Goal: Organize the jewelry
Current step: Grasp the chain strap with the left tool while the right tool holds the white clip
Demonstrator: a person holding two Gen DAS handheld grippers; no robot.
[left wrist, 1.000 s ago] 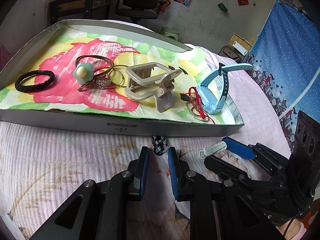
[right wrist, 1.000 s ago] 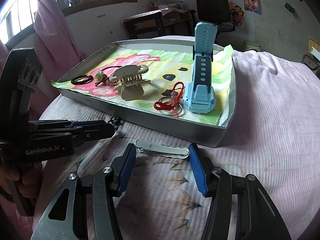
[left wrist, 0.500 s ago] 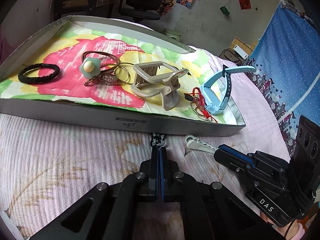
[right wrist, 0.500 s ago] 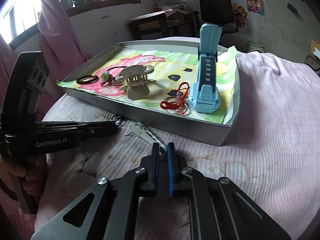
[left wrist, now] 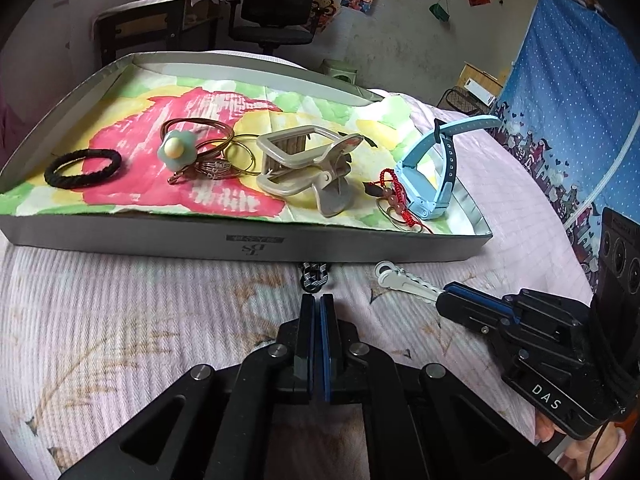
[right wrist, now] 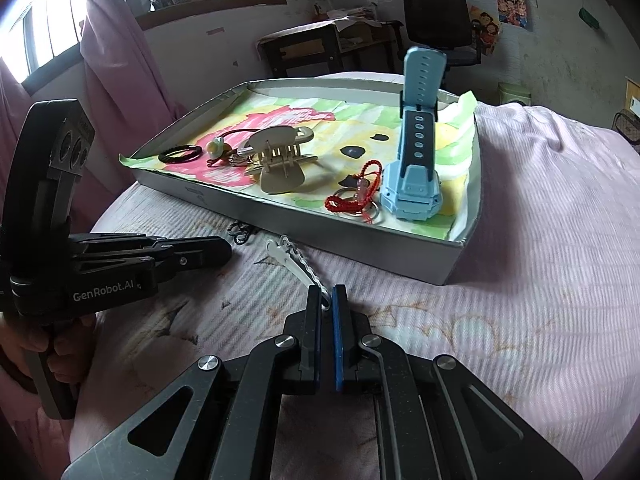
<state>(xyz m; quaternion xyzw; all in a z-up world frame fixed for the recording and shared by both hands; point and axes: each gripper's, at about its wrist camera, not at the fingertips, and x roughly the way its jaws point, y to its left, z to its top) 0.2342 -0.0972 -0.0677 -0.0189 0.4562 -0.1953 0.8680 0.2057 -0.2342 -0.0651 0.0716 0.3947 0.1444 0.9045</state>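
Jewelry still outside the tray (left wrist: pixel 256 240) amounts to 2 pieces on the pink bedspread (left wrist: pixel 120 320), just near of the tray's front wall. Left claw (left wrist: pixel 317 308) is clenched on the black-and-white braided piece (left wrist: pixel 315 276), which reaches toward the wall. Right claw (right wrist: pixel 327 300) grips the near end of the white hair clip (right wrist: pixel 289 259), its long axis running far-left. Both must clear the wall; inside, the beige claw clip (left wrist: pixel 308 168), red beaded bracelet (left wrist: pixel 394 196) and blue watch (left wrist: pixel 432 176) crowd the right end.
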